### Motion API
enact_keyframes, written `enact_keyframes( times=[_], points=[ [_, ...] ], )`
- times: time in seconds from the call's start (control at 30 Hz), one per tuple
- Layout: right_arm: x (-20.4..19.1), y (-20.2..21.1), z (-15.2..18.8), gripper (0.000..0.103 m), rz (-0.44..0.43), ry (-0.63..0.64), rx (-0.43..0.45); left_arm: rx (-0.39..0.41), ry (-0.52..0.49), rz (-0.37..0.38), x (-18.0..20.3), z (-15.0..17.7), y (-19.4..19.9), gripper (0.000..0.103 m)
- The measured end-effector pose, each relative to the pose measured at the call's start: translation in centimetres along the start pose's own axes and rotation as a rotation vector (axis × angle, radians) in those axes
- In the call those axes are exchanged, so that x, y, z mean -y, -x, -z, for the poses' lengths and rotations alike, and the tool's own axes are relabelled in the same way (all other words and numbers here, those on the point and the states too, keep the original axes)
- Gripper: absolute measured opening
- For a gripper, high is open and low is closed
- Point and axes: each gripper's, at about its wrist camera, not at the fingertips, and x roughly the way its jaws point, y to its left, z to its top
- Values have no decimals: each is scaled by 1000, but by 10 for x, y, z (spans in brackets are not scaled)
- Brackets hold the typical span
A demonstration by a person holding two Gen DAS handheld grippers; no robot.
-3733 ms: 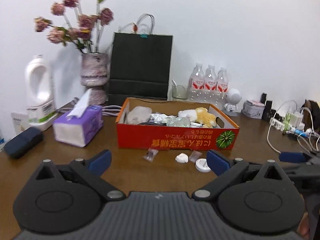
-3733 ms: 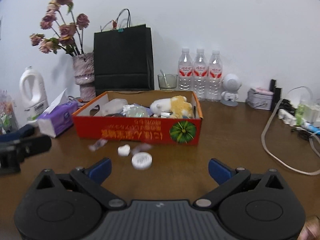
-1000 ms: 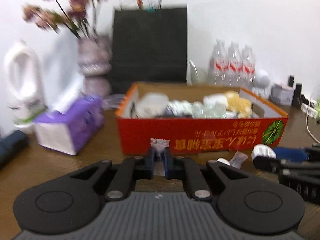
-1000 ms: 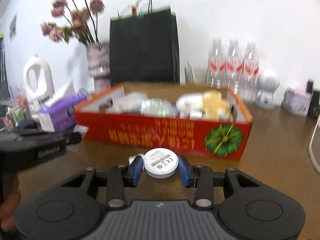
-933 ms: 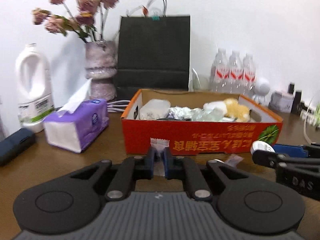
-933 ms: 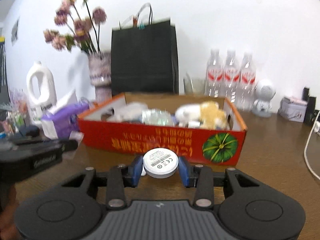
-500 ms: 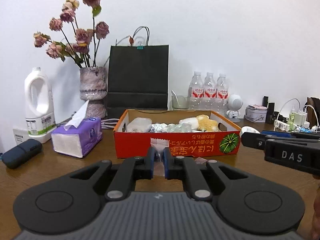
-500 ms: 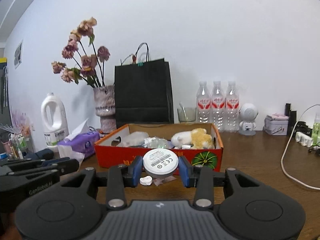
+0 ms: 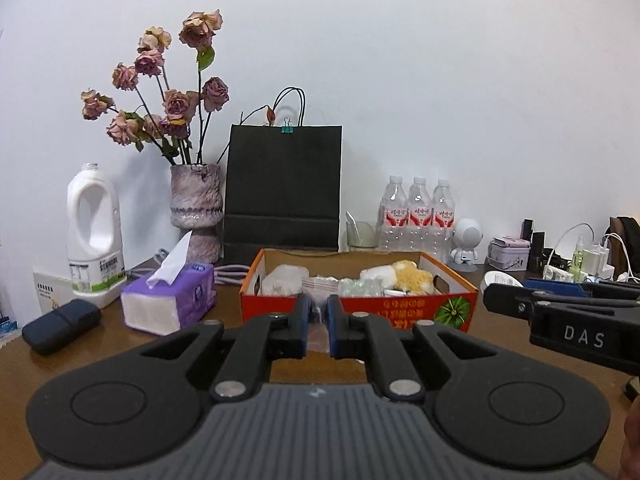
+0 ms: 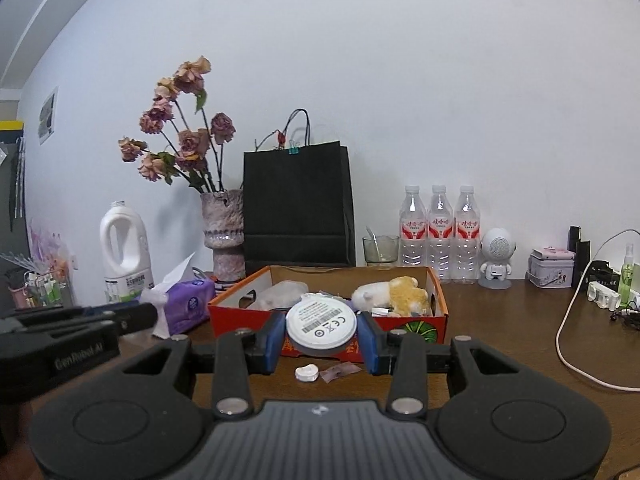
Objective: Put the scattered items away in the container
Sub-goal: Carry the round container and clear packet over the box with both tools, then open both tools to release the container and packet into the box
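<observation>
The red cardboard box [image 9: 456,307] [image 10: 439,288] stands mid-table with a plush toy [image 9: 412,277] [image 10: 394,294] and plastic packets inside. My left gripper [image 9: 317,316] is shut on a small clear packet [image 9: 317,292], held above the table in front of the box. My right gripper [image 10: 321,336] is shut on a round white disc [image 10: 321,323], also raised before the box; it shows at the right in the left wrist view [image 9: 560,316]. A small white lump [image 10: 307,373] and a clear wrapper [image 10: 340,371] lie on the table before the box.
A purple tissue box [image 9: 170,300], white jug [image 9: 94,236], vase of dried roses [image 9: 196,210] and black paper bag [image 9: 282,188] stand left and behind. Three water bottles [image 10: 440,232], a glass [image 10: 378,250], a small white robot speaker [image 10: 496,258] and cables [image 10: 576,344] are on the right.
Both grippers closed on their items about a second ago and have since risen and levelled, each carrying its item up in front of the box.
</observation>
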Motion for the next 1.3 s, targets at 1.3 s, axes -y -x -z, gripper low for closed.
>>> enact_keyframes(
  times=[1.3],
  points=[
    [84,-384,-47,40,-21,-145,-918,-886,51,68,-53,-43,-378,12]
  ],
)
